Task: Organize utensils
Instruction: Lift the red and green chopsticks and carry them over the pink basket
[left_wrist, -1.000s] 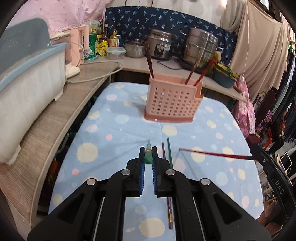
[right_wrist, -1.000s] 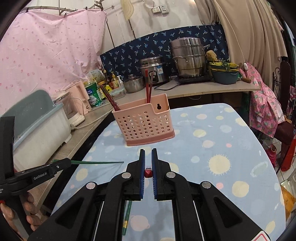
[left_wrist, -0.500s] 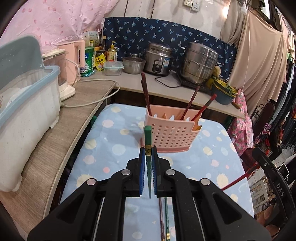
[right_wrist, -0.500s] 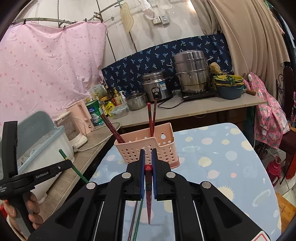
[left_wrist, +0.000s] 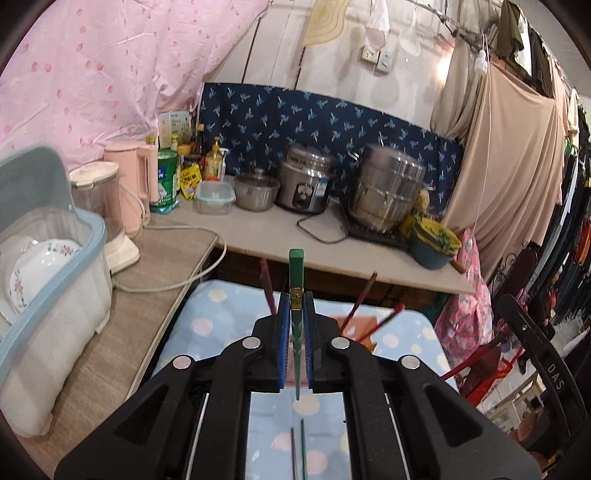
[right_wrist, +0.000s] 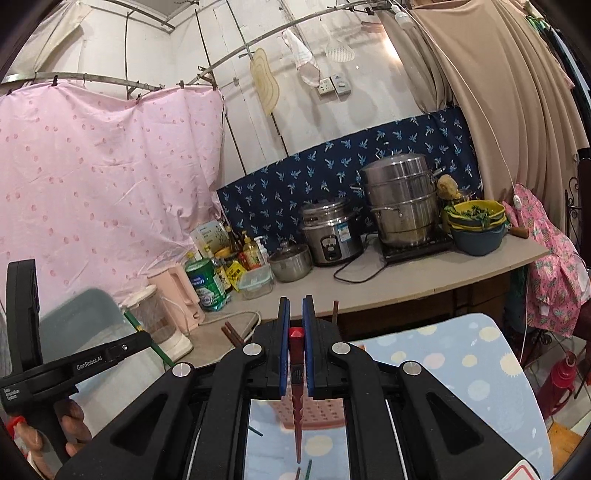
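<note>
Both grippers (left_wrist: 295, 314) (right_wrist: 295, 321) have lifted chopsticks (left_wrist: 296, 280) (right_wrist: 296, 334) clear above table (left_wrist: 207, 317)

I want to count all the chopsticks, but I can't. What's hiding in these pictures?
- Pink utensil basket: both views, mostly behind the black gripper bodies; blurred in the left view.
- Chopsticks on the table: both views, only short pieces show beneath the grippers.
- Chopsticks in the basket: only blurred tops show.

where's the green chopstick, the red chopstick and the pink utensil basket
green chopstick (left_wrist: 296, 273), left wrist view, on its thick upper end above the gripper pads
red chopstick (right_wrist: 296, 334), right wrist view, on its red top between the pads
pink utensil basket (right_wrist: 321, 411), right wrist view, on its perforated wall seen between the gripper arms
</note>
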